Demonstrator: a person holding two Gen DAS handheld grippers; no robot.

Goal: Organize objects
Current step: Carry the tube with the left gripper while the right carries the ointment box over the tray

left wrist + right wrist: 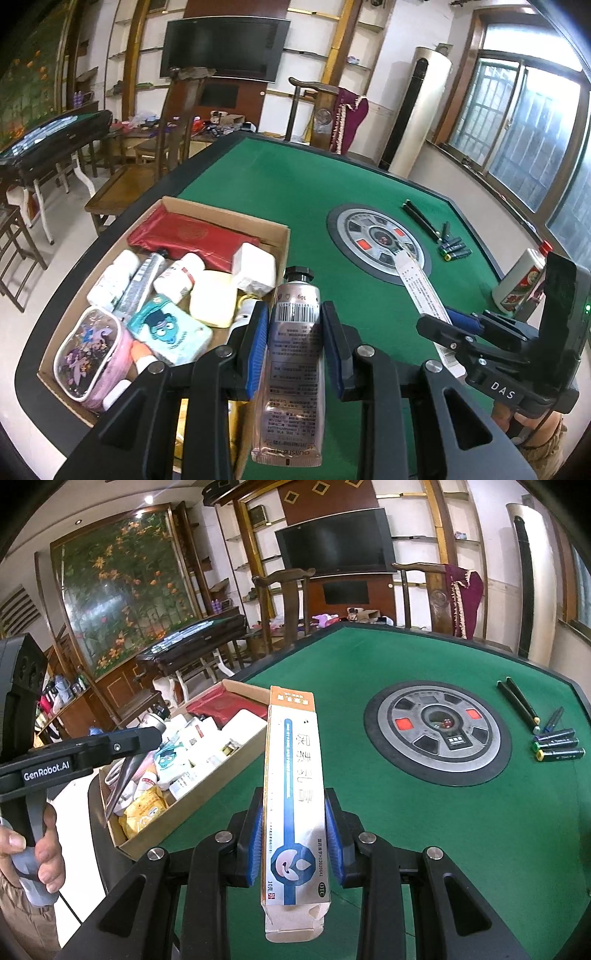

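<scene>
My left gripper (294, 347) is shut on a silver cream tube (293, 365) with a black cap, held just right of the cardboard box (225, 214). The box holds a red pouch (192, 238), white bottles, a teal cartoon pack (166, 332) and a purple cartoon pouch (88, 354). My right gripper (293, 834) is shut on a long white, blue and orange carton (293, 794), upright above the green felt. In the left wrist view the same carton (421, 288) and right gripper (454, 325) show at right. The box (207, 775) lies left of the carton.
A round grey dial plate (437, 733) sits in the middle of the green table (406, 657). Black pens (517, 701) and several batteries (557, 744) lie at the right. A white liquor bottle (521, 284) stands near the right edge. Wooden chairs stand beyond the table.
</scene>
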